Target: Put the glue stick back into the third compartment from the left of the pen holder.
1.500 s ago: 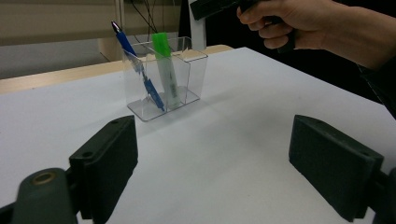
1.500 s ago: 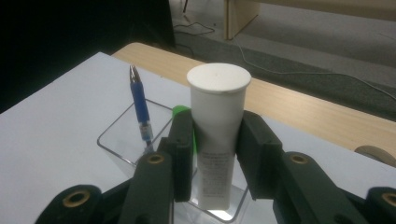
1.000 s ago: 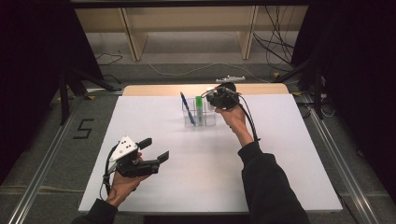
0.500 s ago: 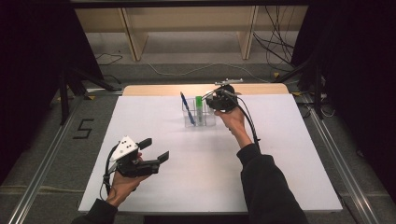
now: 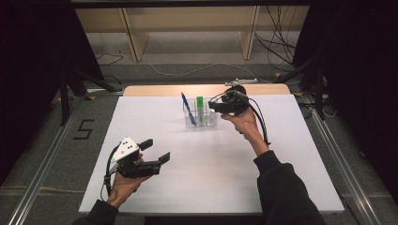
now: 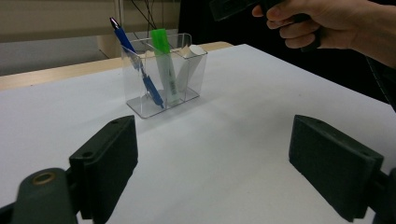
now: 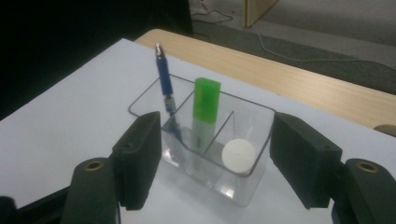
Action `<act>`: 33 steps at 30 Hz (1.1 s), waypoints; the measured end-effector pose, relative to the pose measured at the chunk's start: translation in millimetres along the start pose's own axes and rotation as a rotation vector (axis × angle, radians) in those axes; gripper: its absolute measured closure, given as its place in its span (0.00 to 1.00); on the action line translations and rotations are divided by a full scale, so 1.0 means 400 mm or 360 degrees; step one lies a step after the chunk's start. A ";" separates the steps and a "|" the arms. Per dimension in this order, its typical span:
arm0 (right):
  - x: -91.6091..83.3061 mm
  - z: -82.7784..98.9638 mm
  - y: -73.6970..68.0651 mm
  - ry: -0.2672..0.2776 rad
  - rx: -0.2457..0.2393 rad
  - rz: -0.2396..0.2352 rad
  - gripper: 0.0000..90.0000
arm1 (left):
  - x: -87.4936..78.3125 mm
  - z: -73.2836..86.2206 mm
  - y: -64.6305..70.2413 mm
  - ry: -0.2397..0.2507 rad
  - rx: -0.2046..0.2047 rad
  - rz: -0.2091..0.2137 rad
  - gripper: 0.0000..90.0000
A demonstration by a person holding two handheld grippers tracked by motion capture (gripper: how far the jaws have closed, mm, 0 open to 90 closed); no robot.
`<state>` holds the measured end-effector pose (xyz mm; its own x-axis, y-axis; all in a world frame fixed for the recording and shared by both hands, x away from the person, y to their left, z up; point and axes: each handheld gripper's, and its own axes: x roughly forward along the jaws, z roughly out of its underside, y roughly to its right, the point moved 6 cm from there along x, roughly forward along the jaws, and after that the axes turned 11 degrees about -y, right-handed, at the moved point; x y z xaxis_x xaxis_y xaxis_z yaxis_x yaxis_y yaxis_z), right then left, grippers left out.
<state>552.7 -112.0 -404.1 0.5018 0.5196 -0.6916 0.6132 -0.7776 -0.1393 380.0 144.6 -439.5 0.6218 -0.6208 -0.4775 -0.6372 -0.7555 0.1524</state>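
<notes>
1. Clear plastic organiser (image 5: 200,118) stands on the white counter (image 5: 211,187), toward its far edge and near the middle across. This is the landmark for all positions below. It has three compartments, seen in the right gripper view.
2. Blue pen (image 7: 164,77) stands in the organiser's left compartment, leaning, clip end up above the rim.
3. Green-capped highlighter (image 7: 205,105) stands upright in the middle compartment, cap above the rim.
4. White round-ended item (image 7: 238,156) sits in the right compartment, tilted, below the rim; I cannot tell what it is.
5. Right gripper (image 5: 215,107) is held in the air just right of the organiser, pointing at it. In its own view the jaws stand wide apart, one on each side of the organiser's near end, holding nothing; contact with the walls cannot be judged.
6. Left gripper (image 5: 157,151) is held well to the near-left of the organiser, over bare counter, aimed toward it. Jaws wide apart and empty.
7. In the left gripper view the person's right hand (image 6: 322,23) appears above and right of the organiser.
8. Wooden strip (image 5: 155,90) borders the counter beyond the organiser.
</notes>
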 end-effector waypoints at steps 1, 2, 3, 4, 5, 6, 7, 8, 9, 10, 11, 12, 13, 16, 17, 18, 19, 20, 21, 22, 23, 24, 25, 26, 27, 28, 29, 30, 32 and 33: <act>-0.007 0.005 -0.005 0.0007 -0.0004 -0.0007 0.37 | 0.001 0.000 0.000 0.0000 -0.0002 -0.0002 0.17; -0.013 0.010 -0.010 0.0009 -0.0008 -0.0017 0.36 | 0.001 0.001 0.000 -0.0002 -0.0001 0.0001 0.17; -0.019 0.016 -0.015 0.0015 -0.0020 -0.0034 0.36 | 0.001 0.000 0.000 -0.0001 -0.0002 0.0001 0.17; -0.026 0.021 -0.020 0.0026 -0.0036 -0.0038 0.35 | 0.000 0.000 0.000 -0.0002 -0.0001 0.0003 0.17; -0.032 0.026 -0.024 0.0034 -0.0043 -0.0042 0.35 | 0.001 0.001 -0.001 -0.0004 -0.0002 0.0005 0.17; -0.039 0.031 -0.028 0.0041 -0.0044 -0.0050 0.35 | 0.002 0.001 0.000 -0.0007 -0.0007 0.0008 0.17; -0.044 0.036 -0.031 0.0047 -0.0042 -0.0058 0.35 | 0.003 0.001 0.000 -0.0009 -0.0009 0.0011 0.17; -0.049 0.041 -0.034 0.0047 -0.0041 -0.0060 0.34 | 0.003 0.002 0.000 -0.0012 -0.0007 0.0011 0.17; -0.054 0.047 -0.038 0.0049 -0.0045 -0.0065 0.33 | 0.003 0.002 0.001 -0.0012 -0.0008 0.0013 0.17; -0.060 0.052 -0.042 0.0058 -0.0049 -0.0068 0.32 | 0.004 0.001 0.002 -0.0009 -0.0011 0.0016 0.17; -0.064 0.057 -0.046 0.0064 -0.0053 -0.0076 0.31 | 0.003 0.002 0.001 -0.0015 -0.0007 0.0022 0.17; -0.071 0.064 -0.051 0.0068 -0.0057 -0.0086 0.30 | 0.003 0.002 0.000 -0.0018 -0.0007 0.0023 0.17; -0.077 0.070 -0.055 0.0075 -0.0062 -0.0091 0.28 | 0.002 0.002 0.000 -0.0018 -0.0009 0.0028 0.17; -0.094 0.094 -0.066 0.0072 -0.0074 -0.0118 0.24 | 0.002 0.002 0.000 -0.0020 -0.0020 0.0038 0.17; -0.099 0.103 -0.068 0.0074 -0.0080 -0.0122 0.23 | 0.002 0.003 0.000 -0.0024 -0.0016 0.0042 0.17; -0.105 0.113 -0.070 0.0077 -0.0082 -0.0122 0.22 | 0.002 0.003 0.001 -0.0029 -0.0012 0.0044 0.17; -0.110 0.124 -0.072 0.0077 -0.0074 -0.0127 0.21 | 0.002 0.003 0.002 -0.0029 -0.0009 0.0045 0.17; -0.116 0.134 -0.073 0.0083 -0.0075 -0.0139 0.21 | 0.002 0.002 0.003 -0.0025 -0.0012 0.0046 0.17; -0.121 0.144 -0.074 0.0084 -0.0074 -0.0147 0.20 | 0.003 0.002 0.005 -0.0023 -0.0014 0.0052 0.17; -0.127 0.154 -0.074 0.0091 -0.0076 -0.0147 0.20 | 0.003 0.002 0.005 -0.0026 -0.0014 0.0054 0.17; -0.133 0.163 -0.074 0.0100 -0.0077 -0.0152 0.20 | 0.004 0.004 0.005 -0.0036 -0.0007 0.0055 0.17; -0.140 0.171 -0.074 0.0108 -0.0068 -0.0153 0.20 | 0.005 0.004 0.006 -0.0038 -0.0009 0.0057 0.17; -0.144 0.176 -0.073 0.0120 -0.0067 -0.0150 0.20 | 0.005 0.004 0.006 -0.0040 -0.0009 0.0057 0.17; -0.148 0.180 -0.072 0.0125 -0.0067 -0.0149 0.19 | 0.006 0.004 0.007 -0.0042 -0.0005 0.0056 0.17; -0.153 0.185 -0.071 0.0138 -0.0072 -0.0161 0.19 | 0.007 0.003 0.008 -0.0041 -0.0004 0.0059 0.17; -0.156 0.189 -0.072 0.0144 -0.0060 -0.0172 0.19 | 0.006 0.004 0.008 -0.0046 -0.0003 0.0060 0.17; -0.157 0.193 -0.072 0.0149 -0.0061 -0.0181 0.19 | 0.006 0.004 0.007 -0.0046 -0.0004 0.0060 0.17; -0.159 0.197 -0.073 0.0152 -0.0066 -0.0185 0.19 | 0.006 0.004 0.007 -0.0048 -0.0003 0.0061 0.17; -0.163 0.205 -0.077 0.0165 -0.0075 -0.0185 0.19 | 0.006 0.005 0.007 -0.0051 -0.0002 0.0063 0.17; -0.166 0.208 -0.079 0.0164 -0.0075 -0.0187 0.19 | 0.006 0.005 0.008 -0.0051 -0.0002 0.0064 0.17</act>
<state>449.3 -151.2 -412.7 0.4835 0.6415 -0.5956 0.6981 -0.6931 -0.1798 378.5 141.0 -442.0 0.5808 -0.6435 -0.4985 -0.6608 -0.7304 0.1730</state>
